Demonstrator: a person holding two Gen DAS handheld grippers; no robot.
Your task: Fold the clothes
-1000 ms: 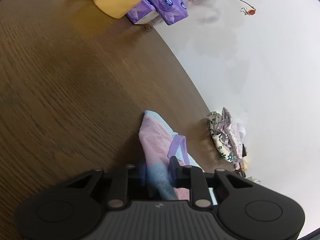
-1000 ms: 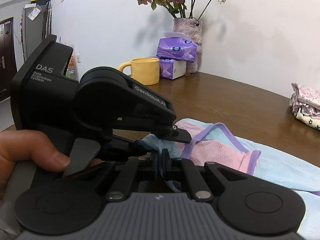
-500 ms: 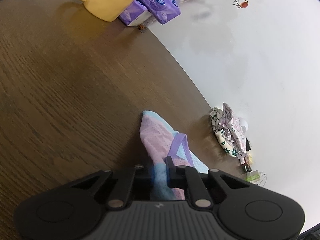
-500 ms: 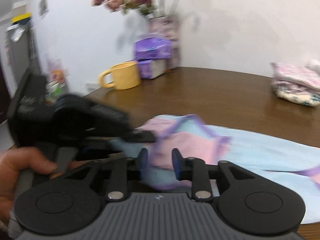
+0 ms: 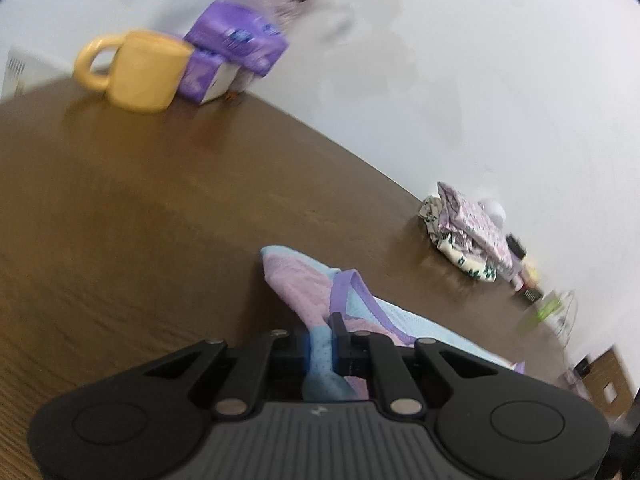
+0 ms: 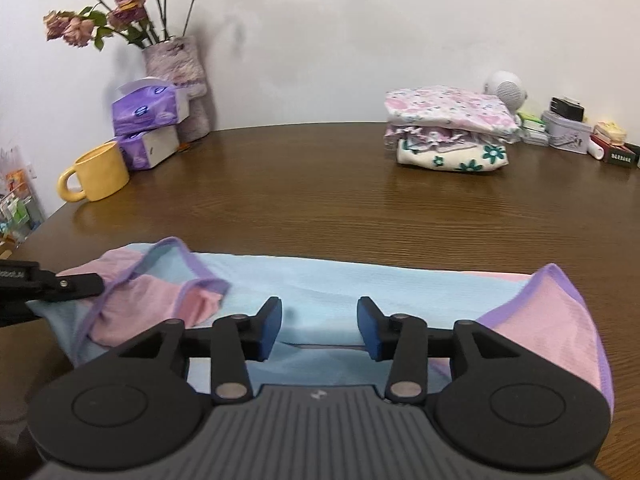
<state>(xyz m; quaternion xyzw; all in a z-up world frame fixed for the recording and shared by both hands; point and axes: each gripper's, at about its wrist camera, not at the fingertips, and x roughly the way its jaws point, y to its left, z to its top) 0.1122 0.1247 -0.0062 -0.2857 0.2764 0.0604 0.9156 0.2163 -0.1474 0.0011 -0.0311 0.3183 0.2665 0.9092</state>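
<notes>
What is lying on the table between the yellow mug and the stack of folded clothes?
Nothing: in the right wrist view the table is bare wood from the yellow mug across to the stack of folded clothes.

Right hand-held gripper [image 6: 319, 326] opening, above pastel garment [image 6: 320, 284]

On my feed: a yellow ceramic mug [image 6: 97, 176], purple tissue packs [image 6: 146, 109] and a vase of dried roses [image 6: 176, 66] line the brown wooden table [image 6: 304, 200].
</notes>
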